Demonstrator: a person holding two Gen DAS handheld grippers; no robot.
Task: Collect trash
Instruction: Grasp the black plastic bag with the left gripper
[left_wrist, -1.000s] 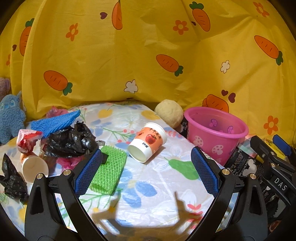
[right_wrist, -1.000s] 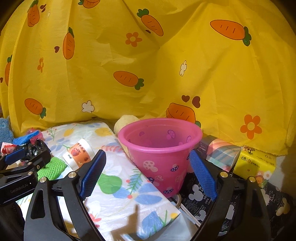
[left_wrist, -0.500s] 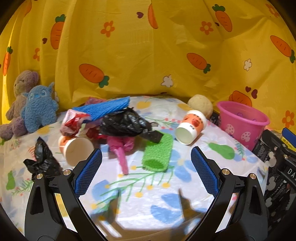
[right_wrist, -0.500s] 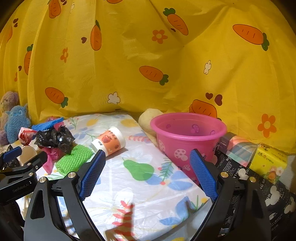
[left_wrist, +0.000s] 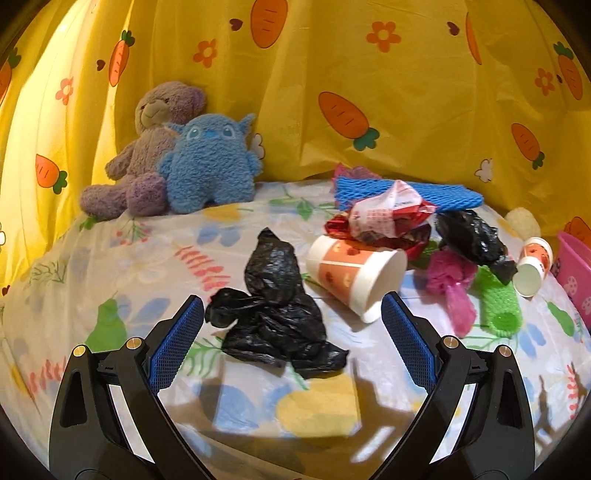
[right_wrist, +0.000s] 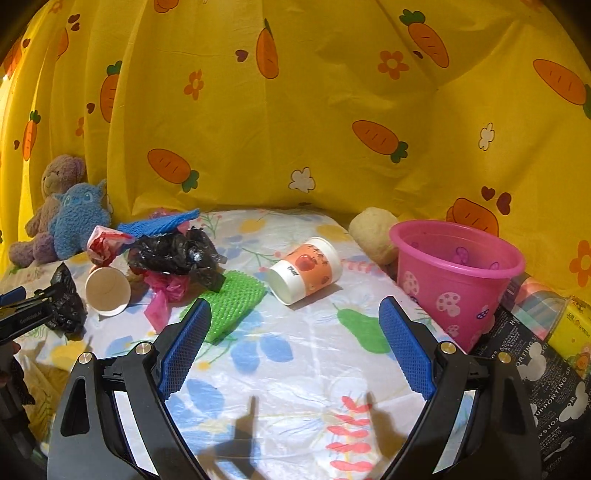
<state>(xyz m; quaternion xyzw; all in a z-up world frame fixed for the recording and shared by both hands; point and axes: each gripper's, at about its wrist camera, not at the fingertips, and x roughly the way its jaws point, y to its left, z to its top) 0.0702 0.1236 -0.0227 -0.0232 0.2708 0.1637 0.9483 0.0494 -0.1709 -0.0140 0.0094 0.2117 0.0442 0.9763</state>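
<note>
Left claw (left_wrist: 291, 321) agape over black bag (left_wrist: 275, 306), right claw (right_wrist: 293, 332) agape — box (right_wrist: 543, 391) reads "SUPPORTING"

Yellow curtain (right_wrist: 295, 110) bears orange carrots; pink bucket (right_wrist: 458, 280) right of the right tongs shows mushrooms; black bag (left_wrist: 273, 314) between the left tongs; floral cloth (right_wrist: 295, 350) beneath.

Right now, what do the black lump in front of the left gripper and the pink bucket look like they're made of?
Black lump: thin plastic film, probably a bag; crinkled, glossy highlights. Pink bucket: rigid moulded plastic, apparently; smooth, shiny rim, printed mushrooms.
</note>
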